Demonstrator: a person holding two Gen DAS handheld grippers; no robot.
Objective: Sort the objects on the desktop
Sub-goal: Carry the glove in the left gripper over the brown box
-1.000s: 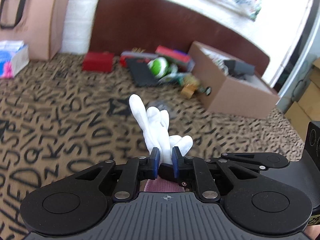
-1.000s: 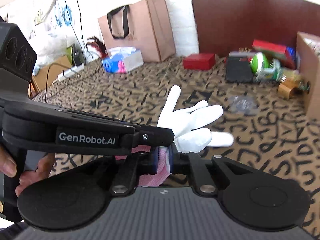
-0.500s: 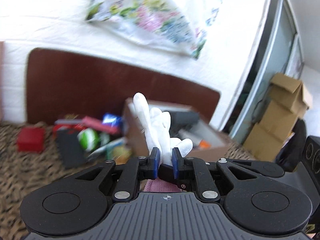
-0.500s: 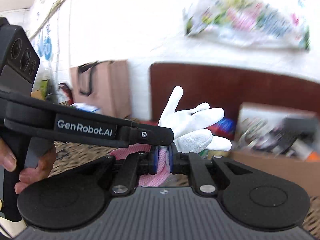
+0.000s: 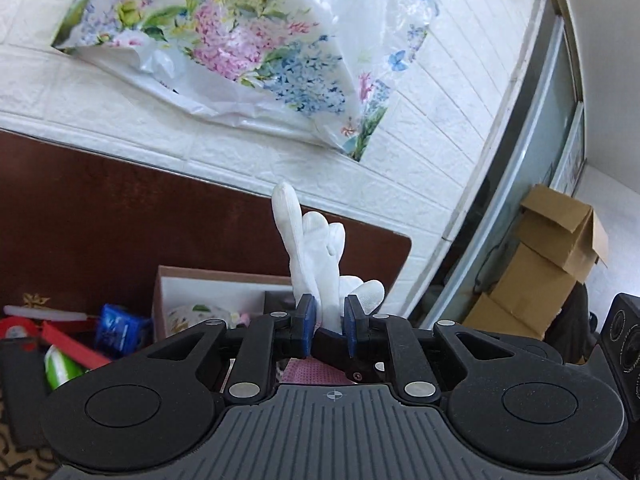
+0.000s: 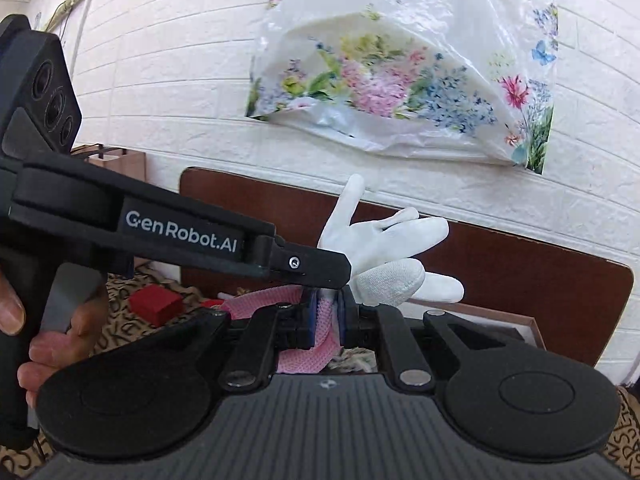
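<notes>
White knitted glove with a pink cuff [image 5: 316,256], pinched at the cuff end by both claws and held up in the air.

The left gripper [image 5: 328,330] and right gripper [image 6: 326,316] are both clamped on it, fingers splayed stiffly upward. Only the left view shows the open brown cardboard box [image 5: 208,292] below; only the right view shows the small red box [image 6: 154,304] on the letter-patterned cloth [image 6: 120,320].
</notes>
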